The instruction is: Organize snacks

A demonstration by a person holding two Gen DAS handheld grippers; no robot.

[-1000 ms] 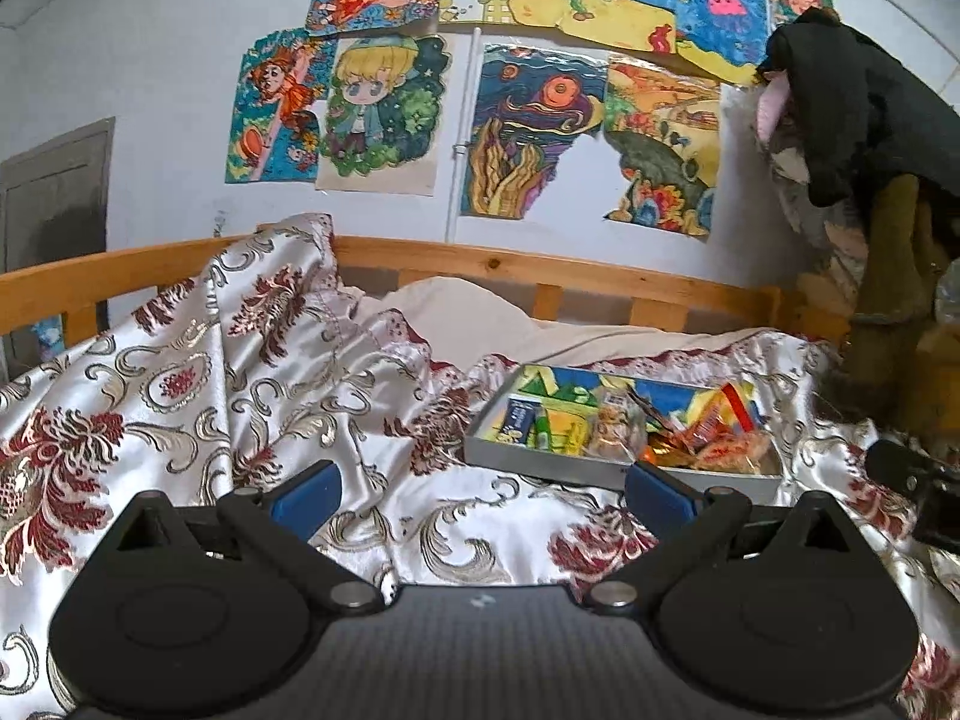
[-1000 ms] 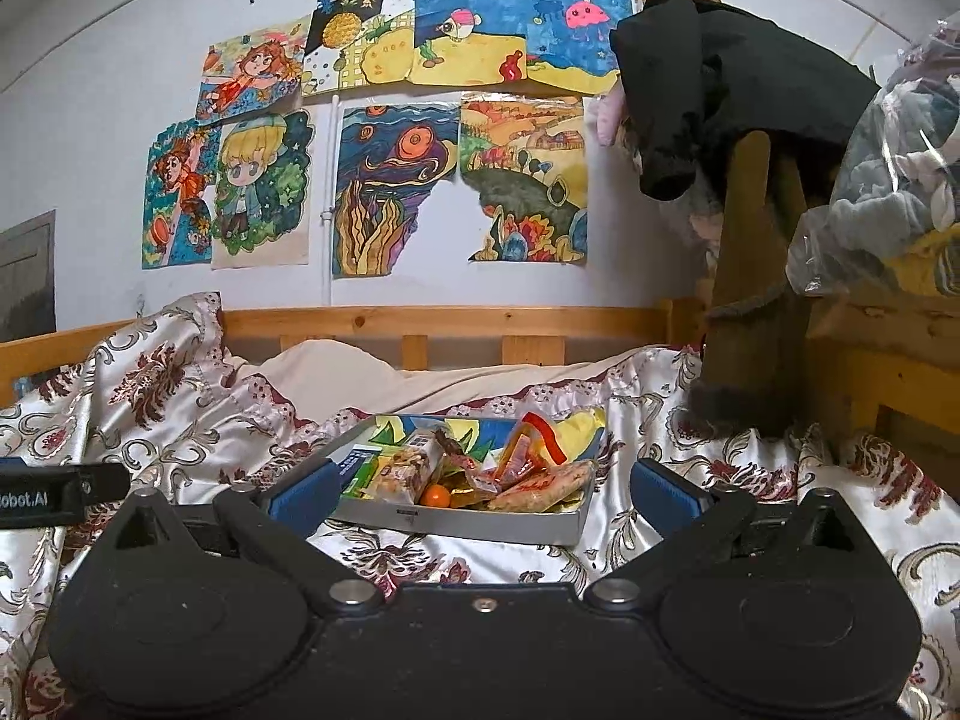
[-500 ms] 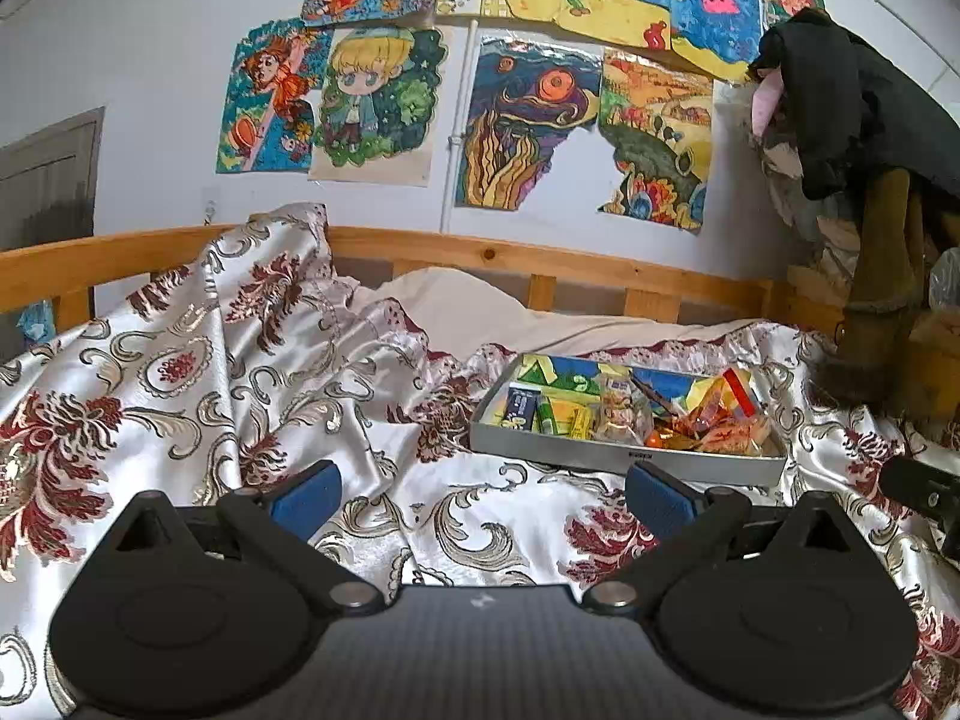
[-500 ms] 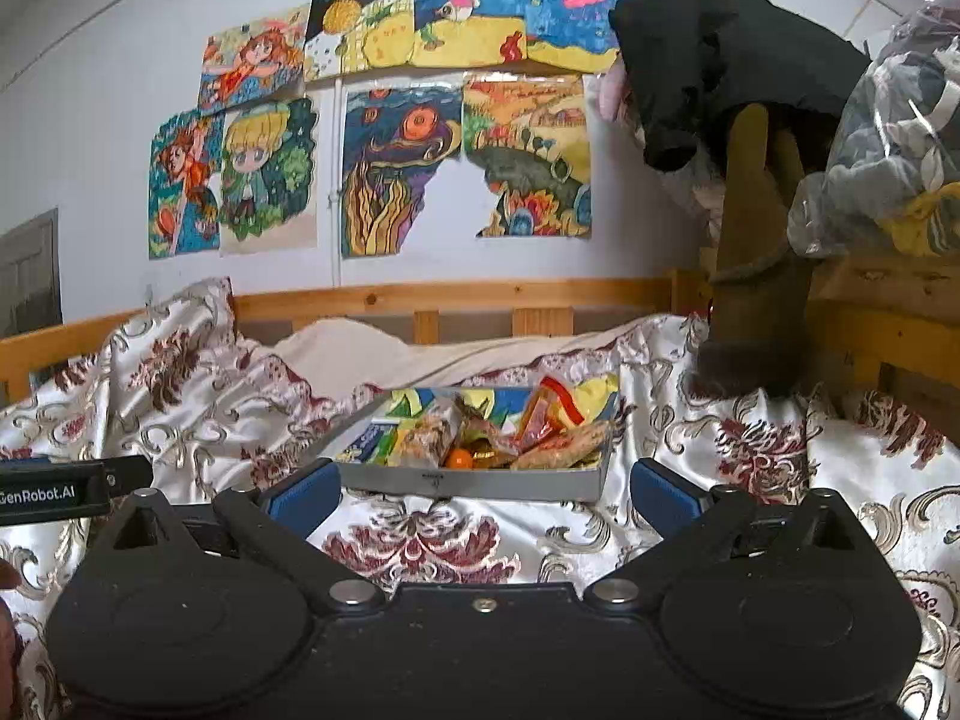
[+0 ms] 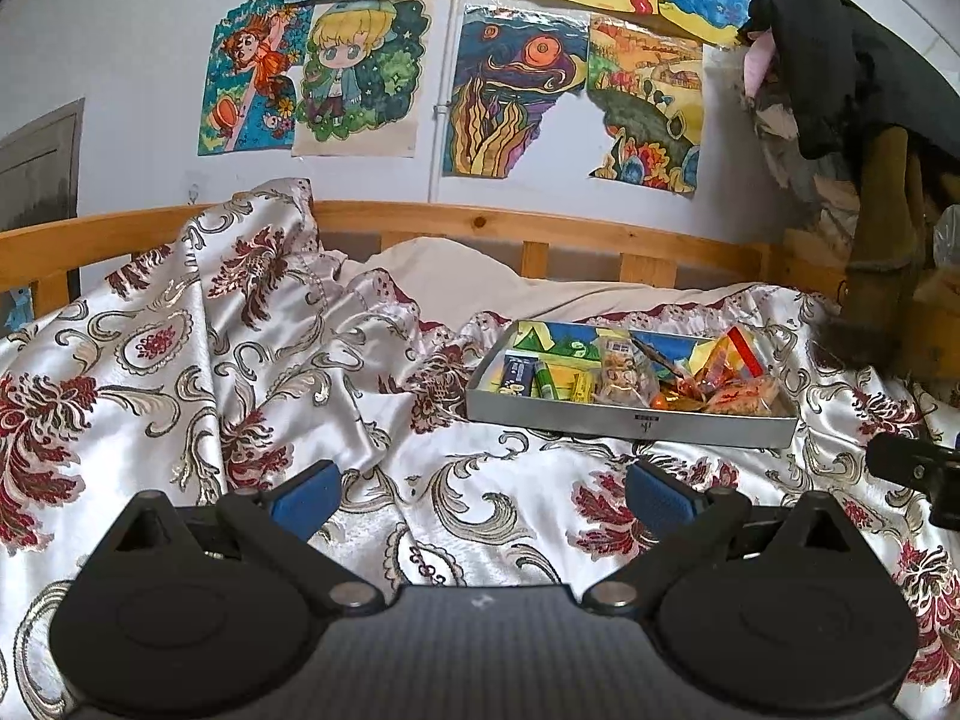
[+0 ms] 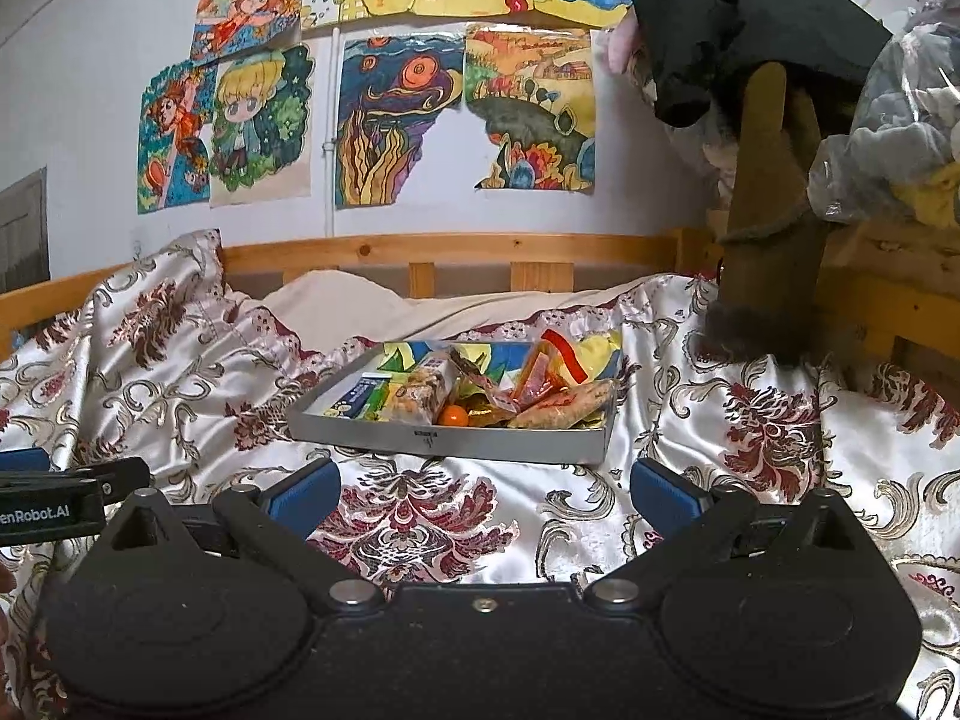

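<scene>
Both cameras have eased closer to the bed over the past second, the grey tray [image 6: 447, 437] now sitting larger and lower in each view than it did a second ago; nothing in it has shifted. The left tongs [image 5: 483, 495] and the right tongs [image 6: 483, 489] hang with their blue-padded jaws spread wide and empty, above the patterned satin quilt [image 5: 198, 372], short of the tray. The tray rests on the quilt ahead of both tools, near the wooden bed rail [image 5: 480, 222], with the snacks heaped in it: flat boxes [image 6: 360, 396] at its left end, a clear bag of biscuits [image 6: 420, 399] in the middle, a small orange fruit [image 6: 454, 416] beside it, and crinkly packets [image 6: 564, 405] piled at the right. These wrappers look light, soft and slippery, likely to crumple or slide under pressure, so a pinch on a sealed edge or across a packet's narrow side seems safest; the boxes appear stiffer and should take a grip across their short width. The tray itself sits on yielding bedding and may tip if pressed at one corner.
</scene>
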